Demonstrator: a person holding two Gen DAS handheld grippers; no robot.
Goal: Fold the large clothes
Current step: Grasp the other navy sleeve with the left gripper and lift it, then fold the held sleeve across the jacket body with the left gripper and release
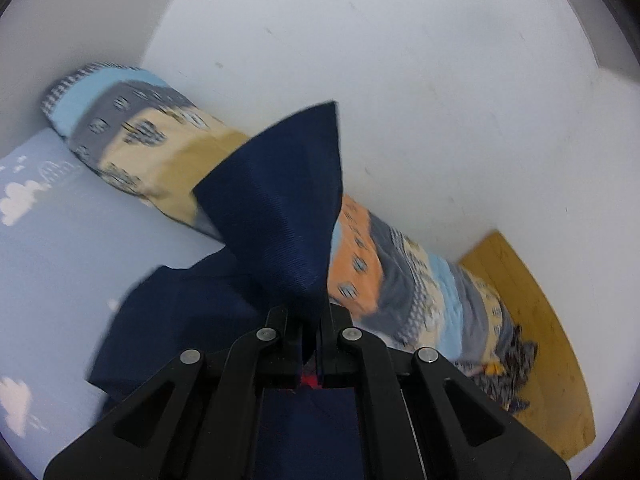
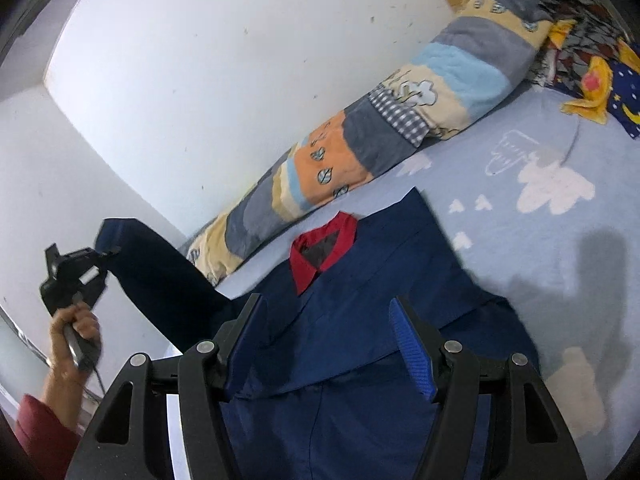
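A large navy jacket (image 2: pixel 360 320) with a red collar (image 2: pixel 324 248) lies on a light blue bed sheet (image 2: pixel 520 240). My left gripper (image 1: pixel 310 320) is shut on a navy sleeve (image 1: pixel 280 208) and holds it lifted above the bed. The same gripper (image 2: pixel 110 254) shows at the left of the right wrist view, with the sleeve (image 2: pixel 160 280) hanging from it. My right gripper (image 2: pixel 326 320) is open and empty, just above the jacket's body below the collar.
A long rolled patchwork quilt (image 2: pixel 380 132) lies along the white wall (image 2: pixel 200 60) behind the jacket. A wooden headboard (image 1: pixel 540 320) stands at the bed's end. A patterned pillow and yellow cloth (image 2: pixel 592 80) lie at the far right.
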